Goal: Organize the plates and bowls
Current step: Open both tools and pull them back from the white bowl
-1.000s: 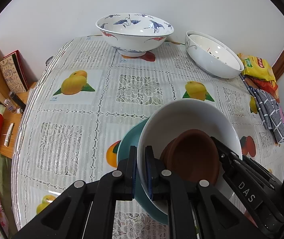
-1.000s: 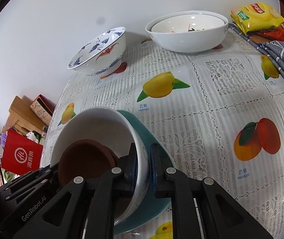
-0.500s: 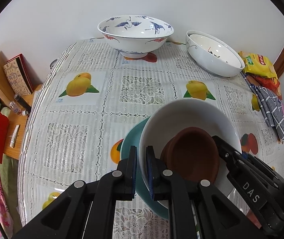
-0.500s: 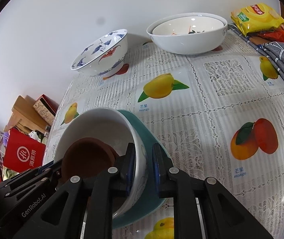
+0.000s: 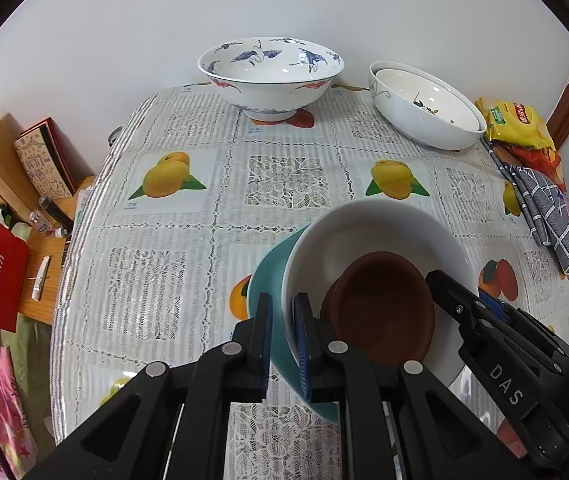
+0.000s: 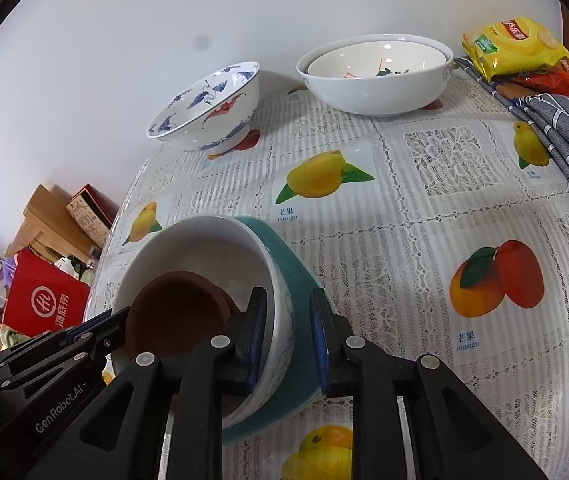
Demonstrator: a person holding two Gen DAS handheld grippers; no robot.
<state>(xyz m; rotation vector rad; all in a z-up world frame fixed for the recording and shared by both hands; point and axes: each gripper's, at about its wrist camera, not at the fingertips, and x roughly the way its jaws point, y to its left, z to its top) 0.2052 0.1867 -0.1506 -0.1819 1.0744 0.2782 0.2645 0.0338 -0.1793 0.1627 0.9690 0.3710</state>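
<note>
We see the right gripper (image 6: 286, 336) straddling the near rim of the plain white ceramic bowl (image 6: 204, 248); its jaws have just been opening, and a clear gap now shows on the outer side, so the rim sits between them unpinched. The left gripper (image 5: 282, 336) stands narrow across the opposite rim of the same bowl, though we cannot quite tell whether its pads still press the wall. A small round brown dish (image 5: 384, 308) lies inside the white bowl, which rests tilted on a teal ceramic plate (image 5: 268, 276). All this sits at the near part of the fruit-printed lace tablecloth (image 5: 284, 176). Against the far wall stand a blue-and-red painted porcelain bowl (image 5: 270, 74) and two nested white bowls (image 5: 424, 108).
</note>
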